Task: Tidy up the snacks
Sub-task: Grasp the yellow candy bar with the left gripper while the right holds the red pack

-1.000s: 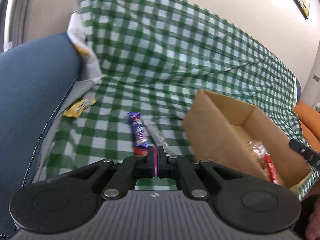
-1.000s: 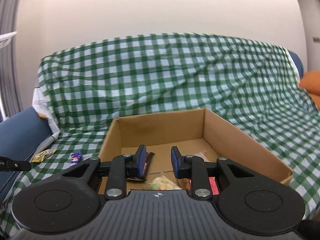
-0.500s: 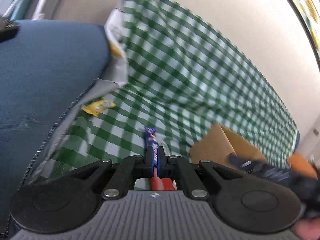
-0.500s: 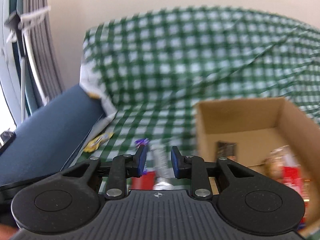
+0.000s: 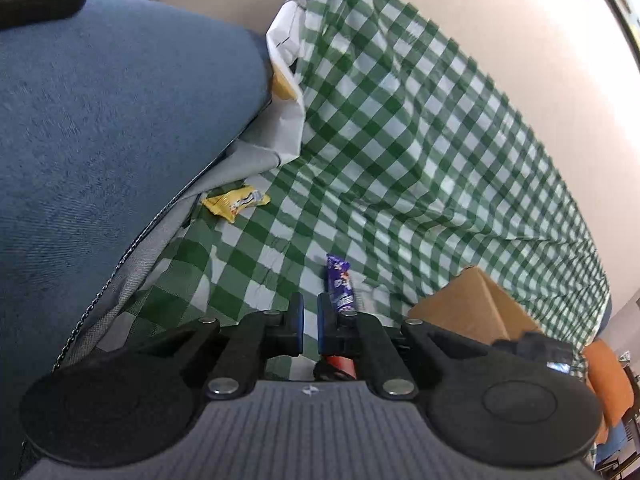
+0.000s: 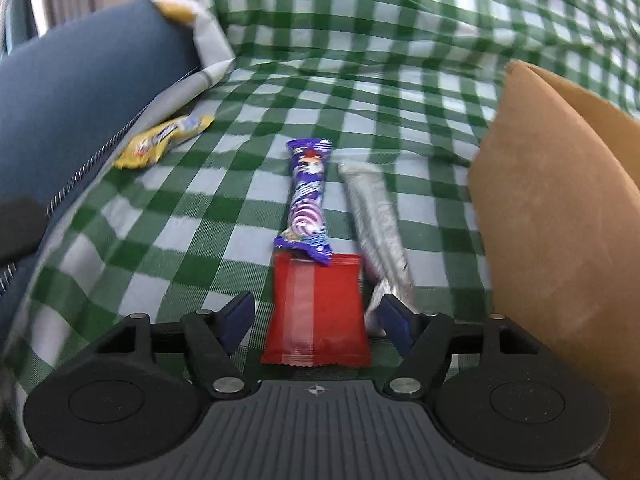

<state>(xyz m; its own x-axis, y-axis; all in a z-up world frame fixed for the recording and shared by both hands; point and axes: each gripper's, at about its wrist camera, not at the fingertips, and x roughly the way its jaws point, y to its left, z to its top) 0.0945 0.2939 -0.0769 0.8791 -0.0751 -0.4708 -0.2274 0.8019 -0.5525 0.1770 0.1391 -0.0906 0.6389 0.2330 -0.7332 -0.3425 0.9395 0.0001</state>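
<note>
Snacks lie on the green checked cloth. In the right wrist view a red packet (image 6: 316, 308) lies between the fingers of my open right gripper (image 6: 316, 316). A purple bar (image 6: 308, 200) lies just beyond it, its near end overlapping the packet. A silver bar (image 6: 376, 220) lies to the right, its near end by the right fingertip. A yellow packet (image 6: 160, 142) lies far left by the armrest. The cardboard box (image 6: 560, 220) stands at right. My left gripper (image 5: 309, 320) is slightly open and empty, above the cloth, with the purple bar (image 5: 340, 284) and red packet (image 5: 338, 364) beside its right finger.
A blue sofa armrest (image 5: 100, 120) fills the left of the left wrist view. The yellow packet (image 5: 236, 200) lies at its base. The box corner (image 5: 476, 308) is at right, with an orange cushion (image 5: 608, 384) beyond. A white paper bag (image 6: 192, 4) leans at the back.
My right gripper swung left from over the box to the loose snacks and opened wide around the red packet. My left gripper tilted toward the armrest and opened slightly.
</note>
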